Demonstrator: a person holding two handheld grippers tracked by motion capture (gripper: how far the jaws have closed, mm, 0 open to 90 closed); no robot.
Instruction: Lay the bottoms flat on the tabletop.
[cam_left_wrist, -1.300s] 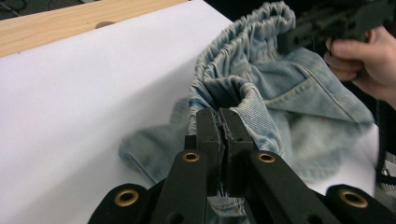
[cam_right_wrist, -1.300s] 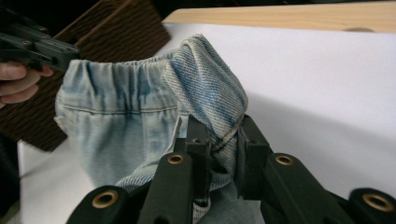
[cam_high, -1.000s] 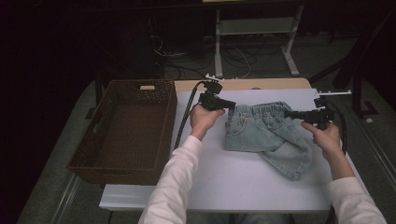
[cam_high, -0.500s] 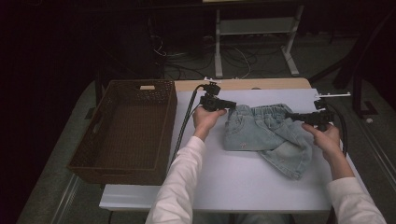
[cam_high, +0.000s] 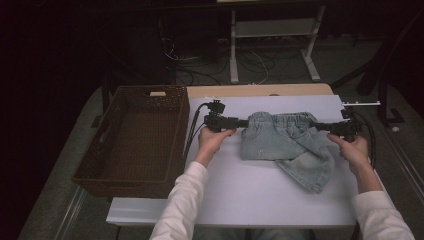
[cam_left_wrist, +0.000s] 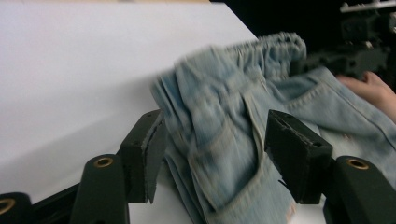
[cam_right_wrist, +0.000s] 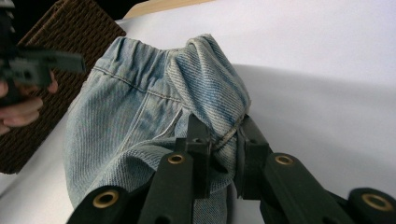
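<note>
One pair of small light-blue denim shorts (cam_high: 285, 142) lies on the white bench (cam_high: 235, 195). The left gripper (cam_left_wrist: 212, 154) has just been opening; its fingers (cam_left_wrist: 144, 149) stand released around the waistband's folded edge. The right gripper (cam_right_wrist: 219, 144) is clenched on the opposite waistband corner. One brown wicker basket (cam_high: 135, 140) sits just beside the bench's left edge.

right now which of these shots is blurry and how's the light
Left gripper view: the denim shorts smear with motion blur between the left tool's open jaws. Right gripper view: sharp, soft shadow on the white table. High view: dim, dark surroundings.
</note>
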